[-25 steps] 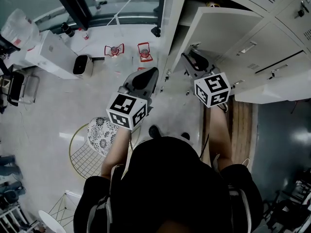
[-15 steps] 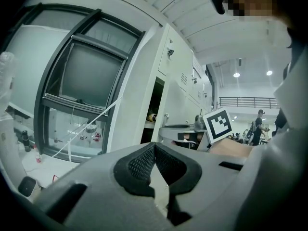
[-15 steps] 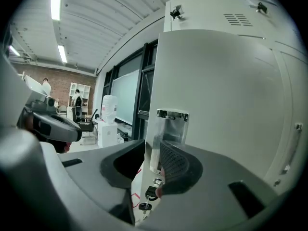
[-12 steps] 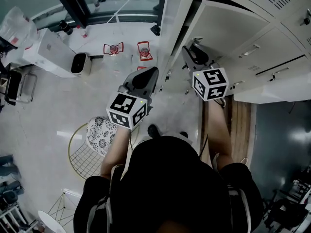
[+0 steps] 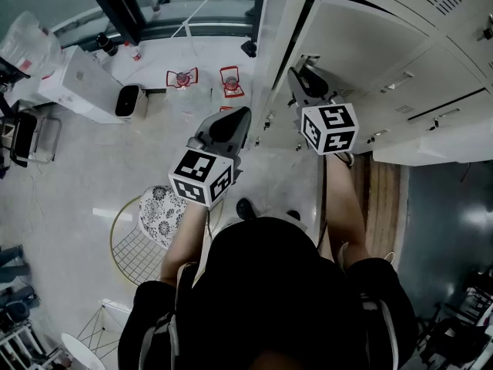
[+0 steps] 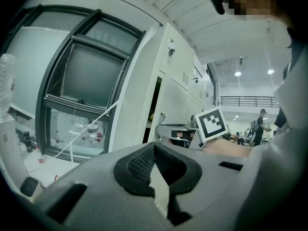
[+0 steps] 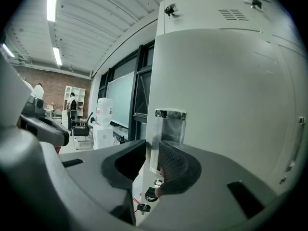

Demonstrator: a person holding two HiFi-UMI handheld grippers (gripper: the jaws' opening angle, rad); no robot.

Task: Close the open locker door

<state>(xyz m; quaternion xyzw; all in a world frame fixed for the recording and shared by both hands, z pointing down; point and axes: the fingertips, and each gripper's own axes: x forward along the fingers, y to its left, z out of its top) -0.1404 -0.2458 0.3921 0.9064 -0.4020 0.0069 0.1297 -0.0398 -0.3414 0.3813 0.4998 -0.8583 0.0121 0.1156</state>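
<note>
OK, so since a second ago the locker door (image 5: pixel 362 45) has swung most of the way in. It was sticking well out over the floor, and now only a thin dark gap shows along its hinge-side and top edges. The right gripper (image 5: pixel 303 77) went with it, sliding in toward the lockers (image 5: pixel 454 91).

There's no brand or label I can actually read anywhere. The only print is the black-and-white square markers on the two gripper cubes.

In the right gripper view the jaws have just been closing, and the door's free edge sits between them. They're pinching it right at the chrome handle (image 7: pixel 169 124), with a key (image 7: pixel 146 195) dangling just below.

The left gripper (image 5: pixel 237 114) hangs over the open floor, well apart from the door. Its tips are pressed together on nothing.

Around it there's a wire-frame chair (image 5: pixel 123 245) with a patterned cushion (image 5: pixel 160 213), two little red things (image 5: pixel 182 78), a small black bin (image 5: pixel 129 102) and a white cabinet (image 5: pixel 77 83) by the window. A water bottle (image 7: pixel 104 110) stands further back in the room.
</note>
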